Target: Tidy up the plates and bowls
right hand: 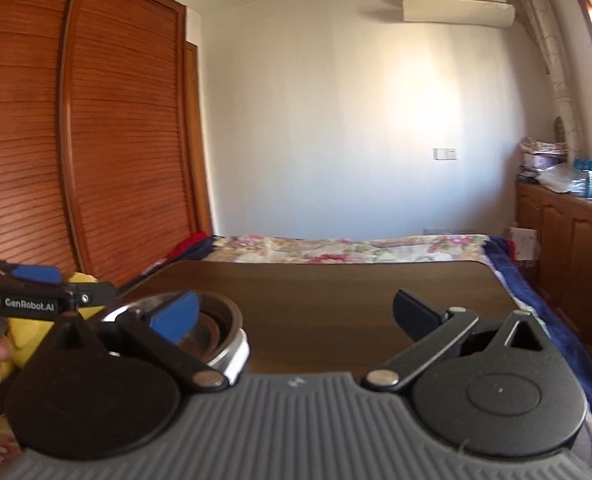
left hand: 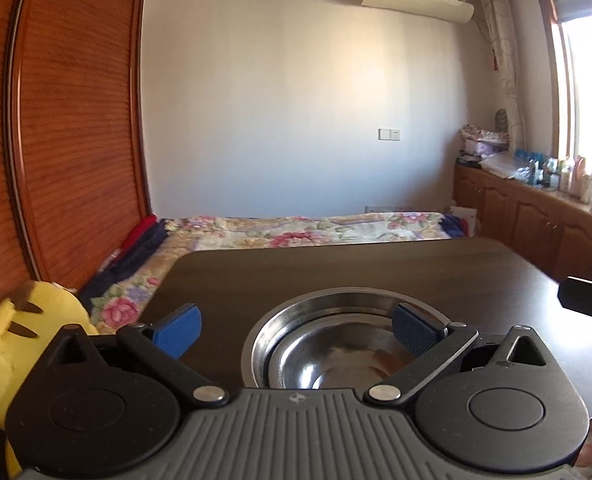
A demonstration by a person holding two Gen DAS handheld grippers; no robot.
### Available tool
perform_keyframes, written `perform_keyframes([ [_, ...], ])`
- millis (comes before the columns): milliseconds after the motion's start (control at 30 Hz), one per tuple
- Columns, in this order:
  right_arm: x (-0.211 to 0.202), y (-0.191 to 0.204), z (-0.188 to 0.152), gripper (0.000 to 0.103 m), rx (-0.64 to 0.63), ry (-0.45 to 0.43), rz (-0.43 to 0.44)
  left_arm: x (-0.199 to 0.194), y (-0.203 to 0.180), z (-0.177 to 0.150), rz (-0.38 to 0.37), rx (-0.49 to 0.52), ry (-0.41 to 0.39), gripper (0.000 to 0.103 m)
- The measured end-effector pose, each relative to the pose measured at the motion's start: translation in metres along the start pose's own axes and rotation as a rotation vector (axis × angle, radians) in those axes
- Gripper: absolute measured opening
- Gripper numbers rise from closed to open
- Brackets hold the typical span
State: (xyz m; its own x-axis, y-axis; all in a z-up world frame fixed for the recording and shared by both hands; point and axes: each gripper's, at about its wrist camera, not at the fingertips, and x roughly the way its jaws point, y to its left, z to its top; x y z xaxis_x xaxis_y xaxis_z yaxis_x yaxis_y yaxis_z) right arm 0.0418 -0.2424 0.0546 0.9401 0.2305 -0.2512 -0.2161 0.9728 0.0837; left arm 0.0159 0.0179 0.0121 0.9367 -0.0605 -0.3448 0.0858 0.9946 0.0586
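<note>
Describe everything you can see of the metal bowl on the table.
The bowl is shiny steel, round, upright on the dark table near its front edge. At least one more bowl seems nested inside; rims show as rings. It looks empty. The left gripper is open, one finger over the rim, contact unclear.

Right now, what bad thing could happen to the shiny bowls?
1. The stacked steel bowls sit near the dark table's front edge, so a nudge from the open left gripper might push them off.
2. The right gripper is open close beside the bowls and could knock them.
3. The two grippers are close together and might collide.
</note>
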Motion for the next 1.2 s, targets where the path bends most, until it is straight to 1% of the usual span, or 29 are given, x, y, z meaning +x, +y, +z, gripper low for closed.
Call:
perform_keyframes([
  [100, -0.006, 0.001, -0.003, 0.103, -0.011, -0.003, -0.048, -0.01, -0.01, -0.001, 0.027, 0.04, -0.026, 0.103],
  [233, -0.013, -0.001, -0.004, 0.103, 0.001, -0.011, -0.071, -0.021, -0.017, 0.0, 0.031, 0.075, -0.039, 0.103],
  [400, -0.018, -0.002, -0.004, 0.103, 0.011, -0.007, -0.075, -0.027, -0.021, -0.003, 0.012, 0.059, -0.021, 0.103],
  [533, -0.021, -0.001, -0.006, 0.103, 0.006, -0.007, -0.109, -0.027, -0.028, -0.008, 0.005, 0.061, 0.0, 0.103],
  [733, -0.023, -0.006, -0.011, 0.103, 0.017, 0.006, -0.131, -0.028, -0.034, -0.015, -0.014, 0.067, 0.023, 0.103],
  [1200, -0.023, -0.008, -0.024, 0.103, -0.007, 0.029, -0.18, -0.021, -0.027, -0.03, 0.007, 0.021, 0.063, 0.103],
])
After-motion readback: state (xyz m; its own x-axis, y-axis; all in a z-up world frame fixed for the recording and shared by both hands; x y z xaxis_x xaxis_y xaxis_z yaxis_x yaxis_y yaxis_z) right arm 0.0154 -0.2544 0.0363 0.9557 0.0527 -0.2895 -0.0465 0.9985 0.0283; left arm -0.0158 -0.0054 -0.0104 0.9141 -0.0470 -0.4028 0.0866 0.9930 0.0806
